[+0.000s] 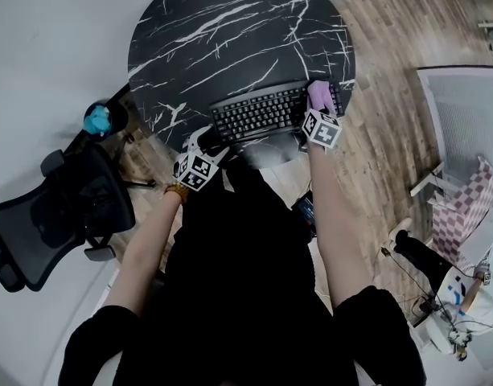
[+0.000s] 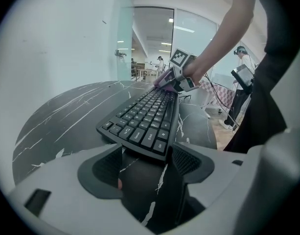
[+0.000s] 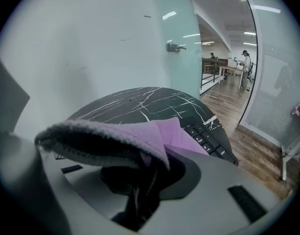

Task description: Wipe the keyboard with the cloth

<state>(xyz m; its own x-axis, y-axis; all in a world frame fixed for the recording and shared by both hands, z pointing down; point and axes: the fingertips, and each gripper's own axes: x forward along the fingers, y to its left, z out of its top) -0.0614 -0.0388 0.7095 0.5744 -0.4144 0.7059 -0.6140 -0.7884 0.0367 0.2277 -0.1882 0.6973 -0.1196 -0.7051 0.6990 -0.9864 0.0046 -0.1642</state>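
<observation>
1. The keyboard (image 1: 258, 112) lay at the middle of the frame in the head view, on the near edge of the round black marble table (image 1: 230, 30).
2. The right gripper (image 1: 318, 108) was over the keyboard's right end. In the right gripper view its jaws were closed on a fold of the pink cloth (image 3: 115, 136), which bunched up over them and draped forward onto the keys (image 3: 211, 141).
3. The left gripper (image 2: 147, 168) was at the keyboard's left end, lower left of it in the head view. Its jaws stood wide apart, with the short end of the keyboard (image 2: 145, 116) at their mouth. It could not be settled from this angle whether the pads touched the casing. I judged it a bracing position, not a grip.
4. Step in hand, as judged: a wiping pass starting at the right end.
5. Recommended practice:
   - Keep the cloth flat on the key tops.
   - Draw it along the rows towards the left in overlapping passes.
   - Use light pressure, so no keycap catches.
   - Hold the left end steady, since the keyboard could slide off the near table edge.
</observation>
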